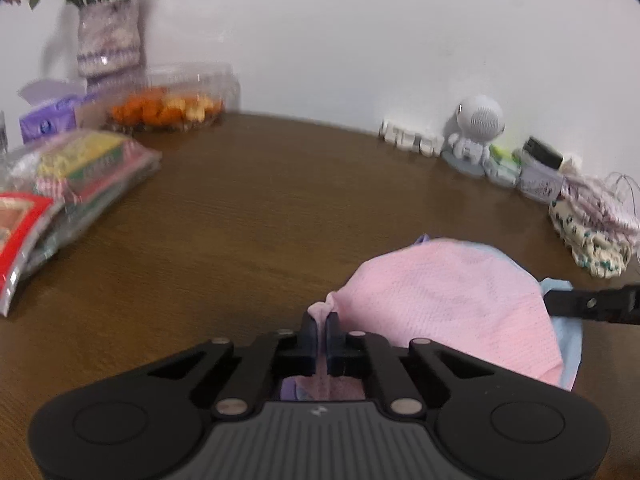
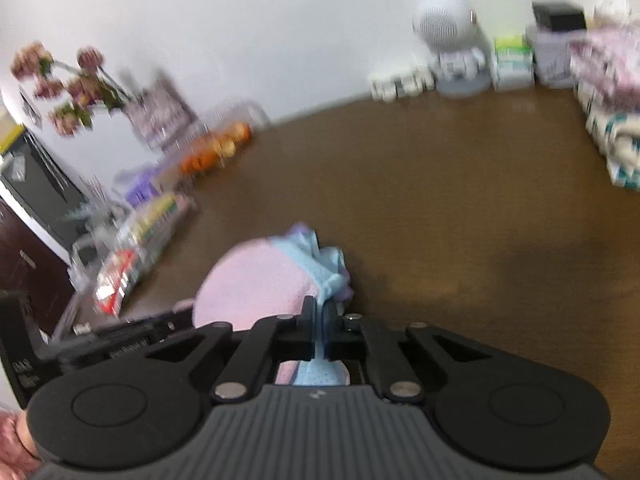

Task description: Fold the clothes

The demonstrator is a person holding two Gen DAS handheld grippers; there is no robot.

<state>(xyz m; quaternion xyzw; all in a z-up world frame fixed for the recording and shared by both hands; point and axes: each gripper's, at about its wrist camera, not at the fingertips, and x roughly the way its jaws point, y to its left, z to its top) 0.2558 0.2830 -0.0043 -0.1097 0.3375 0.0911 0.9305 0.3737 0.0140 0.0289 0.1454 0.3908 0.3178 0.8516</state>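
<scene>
From my left wrist view, my left tool [image 1: 320, 322] has its two fingers pinched tight on a pink corner of the garment [image 1: 448, 304], and cloth shows through behind them, so the grip is deep enough not to slip. The garment is pink mesh on top with a pale blue layer showing at its right edge; it bulges up from the brown worktop [image 1: 248, 216] just ahead and to the right of me, which I take to mean I am holding this edge up so a fold can be carried over. My right tool [image 1: 592, 302] reaches in from the right edge of the view, touching the garment's far side. The snack packets [image 1: 80, 172], the fruit box [image 1: 172, 104] and the vase [image 1: 108, 36] sit well apart along the left and back, and the astronaut figure [image 1: 476, 132] stands by the wall, so the middle is free for laying cloth down.

From my right wrist view, my right tool [image 2: 319, 312] is closed on the pale blue part of the same garment [image 2: 256, 284], again with cloth showing behind the fingers. My left tool [image 2: 132, 330] lies just to the left, at the pink side. Holding two separate corners keeps the edge stretched between us, I judge. The picture is blurred.
</scene>
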